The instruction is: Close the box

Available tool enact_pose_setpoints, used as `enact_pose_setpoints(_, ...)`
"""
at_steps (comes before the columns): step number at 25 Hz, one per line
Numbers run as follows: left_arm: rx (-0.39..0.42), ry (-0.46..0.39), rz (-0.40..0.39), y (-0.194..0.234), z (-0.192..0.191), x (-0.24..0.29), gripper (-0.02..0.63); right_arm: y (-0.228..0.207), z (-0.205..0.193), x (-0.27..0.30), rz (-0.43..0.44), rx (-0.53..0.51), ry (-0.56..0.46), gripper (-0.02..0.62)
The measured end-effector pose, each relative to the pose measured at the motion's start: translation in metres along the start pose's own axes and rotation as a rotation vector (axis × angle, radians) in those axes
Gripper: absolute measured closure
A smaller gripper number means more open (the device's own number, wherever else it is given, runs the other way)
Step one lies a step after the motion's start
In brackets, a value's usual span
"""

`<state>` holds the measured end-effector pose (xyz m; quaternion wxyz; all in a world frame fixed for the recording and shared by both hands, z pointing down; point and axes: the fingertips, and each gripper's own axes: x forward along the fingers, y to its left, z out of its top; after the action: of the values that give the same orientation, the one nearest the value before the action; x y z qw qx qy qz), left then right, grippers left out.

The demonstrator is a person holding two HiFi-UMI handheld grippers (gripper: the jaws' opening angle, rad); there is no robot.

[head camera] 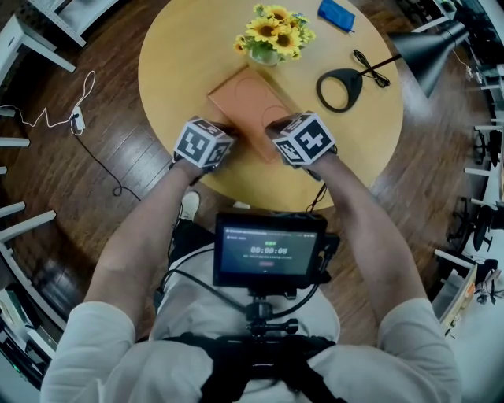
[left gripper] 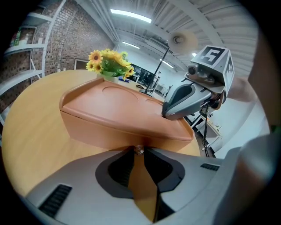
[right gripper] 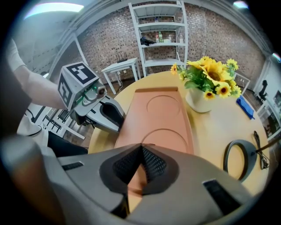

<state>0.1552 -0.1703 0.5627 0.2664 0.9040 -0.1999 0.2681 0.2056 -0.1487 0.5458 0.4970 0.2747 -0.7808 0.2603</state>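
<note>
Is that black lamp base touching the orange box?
Apart. The head view shows bare table between the lamp base and the box.

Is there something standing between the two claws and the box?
Nothing visible does. The left claw and right claw, both shut, are right at the box's near end; the sunflower vase and lamp base stand farther back.

round wooden table (head camera: 169,55), sunflowers in a white pot (head camera: 272,35), black desk lamp (head camera: 429,49), blue object (head camera: 336,15), white cable on dark floor (head camera: 61,116)
</note>
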Motion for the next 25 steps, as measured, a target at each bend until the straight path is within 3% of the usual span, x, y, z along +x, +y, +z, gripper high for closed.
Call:
enact_pose_setpoints(7, 0.009, 0.013, -0.036, 0.005, 0.000, 0.004, 0.534, -0.008, 0.001, 0.005, -0.029, 0.056, -0.028, 0.595)
enact_pose_setpoints(9, 0.046, 0.027, -0.037, 0.006, 0.000, -0.003, 0.518, -0.011, 0.003, 0.001, -0.071, 0.080, -0.076, 0.594)
enact_pose_setpoints(11, 0.096, 0.054, -0.033, 0.009, -0.005, -0.016, 0.511, -0.011, 0.008, -0.007, -0.120, 0.113, -0.148, 0.528)
enact_pose_setpoints(15, 0.139, 0.048, -0.025, 0.023, -0.015, -0.059, 0.511, -0.005, 0.015, -0.033, -0.238, 0.183, -0.278, 0.528)
enact_pose_setpoints(18, 0.151, 0.012, -0.013, 0.041, -0.020, -0.103, 0.511, 0.019, 0.018, -0.050, -0.310, 0.251, -0.371, 0.527)
enact_pose_setpoints(20, 0.161, -0.014, -0.002, 0.052, -0.020, -0.132, 0.511, 0.044, 0.017, -0.062, -0.328, 0.337, -0.447, 0.465)
enact_pose_setpoints(25, 0.151, -0.014, 0.034, 0.076, -0.027, -0.176, 0.511, 0.090, 0.000, -0.077, -0.400, 0.516, -0.558, 0.465)
